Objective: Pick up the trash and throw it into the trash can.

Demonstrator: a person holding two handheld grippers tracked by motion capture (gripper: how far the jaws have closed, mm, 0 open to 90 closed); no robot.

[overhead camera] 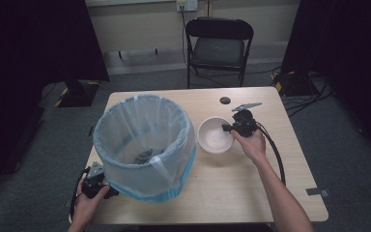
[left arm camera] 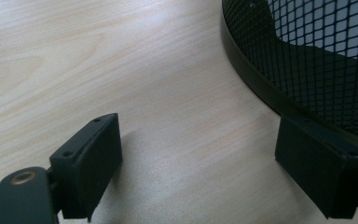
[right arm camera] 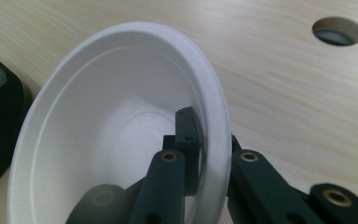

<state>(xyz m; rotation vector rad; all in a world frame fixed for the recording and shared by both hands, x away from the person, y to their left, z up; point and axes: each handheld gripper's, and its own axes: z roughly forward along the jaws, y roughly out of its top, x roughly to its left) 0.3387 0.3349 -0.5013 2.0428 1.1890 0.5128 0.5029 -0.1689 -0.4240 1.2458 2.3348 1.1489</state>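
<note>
Right gripper view puts the round white paper bowl (right arm camera: 116, 121) at the centre of things: its rim runs between the two black jaws of the right gripper (right arm camera: 205, 154), one jaw inside the wall and the other outside, closed narrow on that edge. In the high view the bowl (overhead camera: 215, 135) sits on the light wooden table (overhead camera: 251, 179) just beside the black mesh waste bin lined with a translucent blue-tinted plastic bag (overhead camera: 145, 145), with the right gripper (overhead camera: 228, 128) reaching in from the bowl's right side. The work in hand looks like carrying the bowl over to the bin and dropping it in. To do that well, the pinch should stay firm but not crushing, since thin paper folds easily; the lift should go straight up first so that the bowl clears the bin's high rim, then across, and the release should come only once the bowl is over the opening. The left gripper (overhead camera: 95, 186) rests at the bin's near left foot, and the left gripper view shows its jaws spread wide with bare table between them, one jaw close against the bin's dark base band (left arm camera: 251, 70). Steadying the bin there would keep it from sliding. Farther back stands a black folding chair (overhead camera: 219, 48), and a small round cable hole (overhead camera: 225, 100) sits near the table's far edge.
</note>
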